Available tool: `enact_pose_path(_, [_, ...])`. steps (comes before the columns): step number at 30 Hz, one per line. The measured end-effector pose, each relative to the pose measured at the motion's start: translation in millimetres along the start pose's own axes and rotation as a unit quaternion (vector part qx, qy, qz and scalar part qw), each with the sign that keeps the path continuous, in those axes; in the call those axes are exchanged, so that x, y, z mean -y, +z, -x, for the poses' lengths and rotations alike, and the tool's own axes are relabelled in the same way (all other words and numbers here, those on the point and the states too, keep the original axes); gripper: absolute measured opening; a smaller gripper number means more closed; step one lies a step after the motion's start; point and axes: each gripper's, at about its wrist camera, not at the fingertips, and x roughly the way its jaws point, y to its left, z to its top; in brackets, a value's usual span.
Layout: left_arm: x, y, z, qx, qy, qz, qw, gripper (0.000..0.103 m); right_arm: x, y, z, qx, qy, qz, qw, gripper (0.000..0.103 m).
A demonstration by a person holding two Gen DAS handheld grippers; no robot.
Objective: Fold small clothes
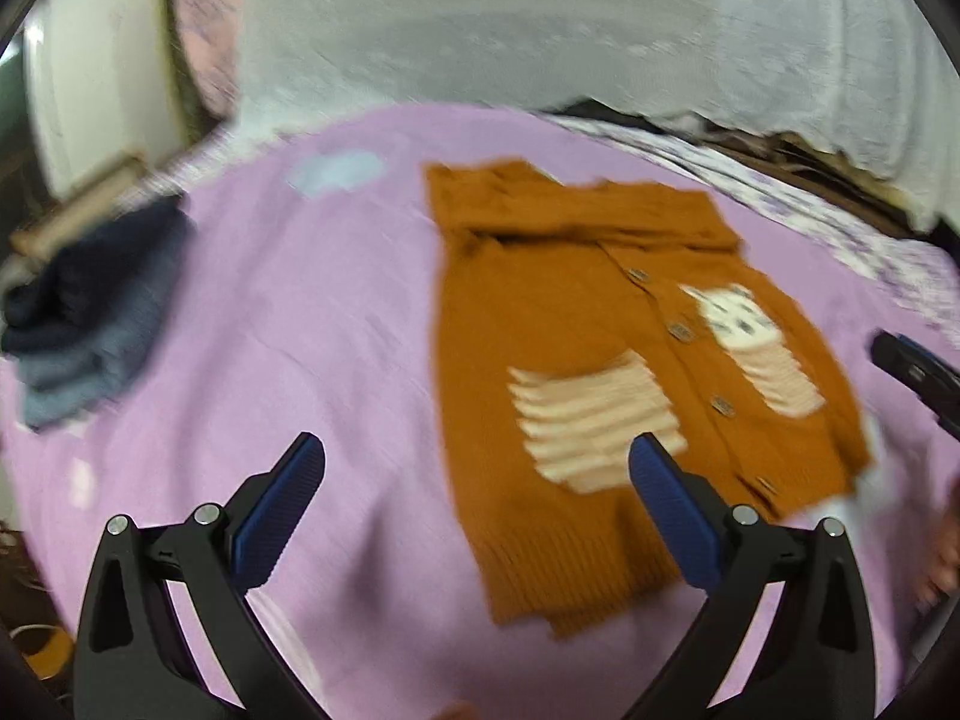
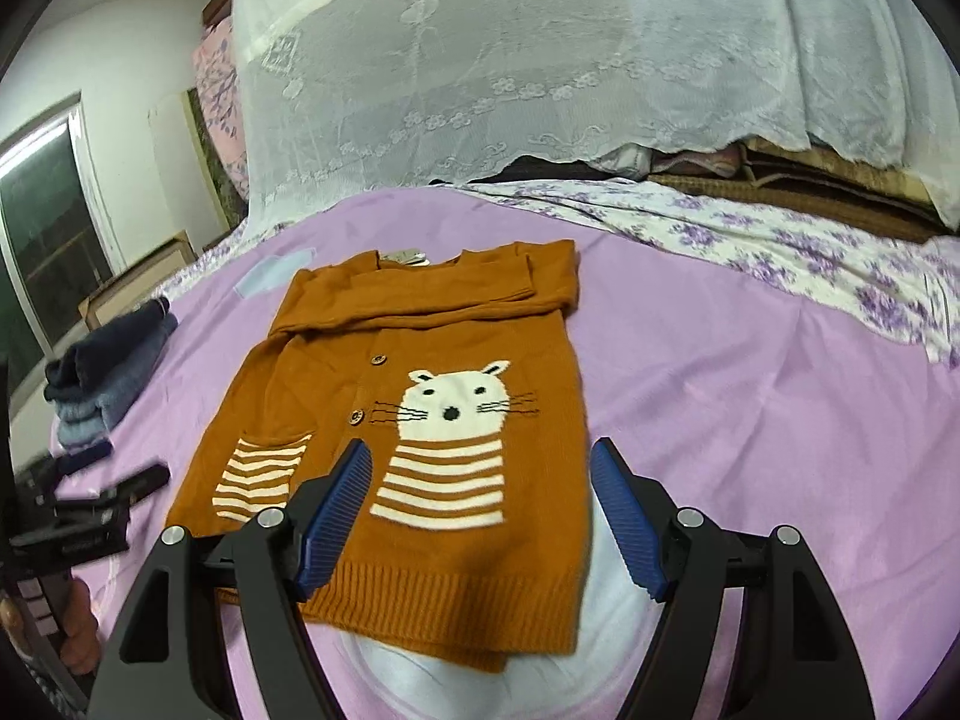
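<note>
An orange knitted cardigan [image 2: 420, 396] with a white cat face, striped patches and wooden buttons lies flat on the purple bedsheet [image 2: 720, 420], its sleeves folded across the chest. My right gripper [image 2: 480, 480] hangs open just above the hem, nothing between its blue pads. In the left wrist view the same cardigan [image 1: 576, 324] lies right of centre, blurred. There my left gripper [image 1: 477, 474] stands open over the sheet at the cardigan's left edge, holding nothing. The right gripper's black tip [image 1: 912, 372] shows at the right edge; the left gripper [image 2: 114, 498] and a hand show at the lower left.
A stack of folded dark blue and grey clothes [image 2: 108, 378] sits at the left of the bed. A floral sheet [image 2: 780, 240] and a lace-covered pile [image 2: 540, 72] bound the far side. A window [image 2: 42, 228] and a picture frame stand at left.
</note>
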Motion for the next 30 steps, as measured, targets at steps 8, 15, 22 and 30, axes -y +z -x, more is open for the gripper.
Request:
enact_pose_path(8, [-39.6,-15.3,-30.9,-0.102,-0.227,0.109,0.9625,0.098,36.1,-7.3,3.4,-0.002,0.046,-0.083,0.995,0.076])
enact_pose_path(15, [-51.7,-25.5,-59.0,-0.135,-0.312,0.154,0.9279,0.098,48.0,-15.2,-12.4,-0.036,0.094,-0.133,0.986,0.08])
enact_pose_path(22, [-53.3,-12.2,-77.0,-0.128,-0.318,0.139,0.9293,0.098,55.0,-24.7,-26.4,-0.065,0.116,-0.158,0.978,0.082])
enact_pose_path(30, [-36.8,-10.2,-68.1,-0.105,-0.346,0.082,0.9288,0.098,56.4,-34.2,-40.6,-0.103,0.138,-0.165,0.971,0.081])
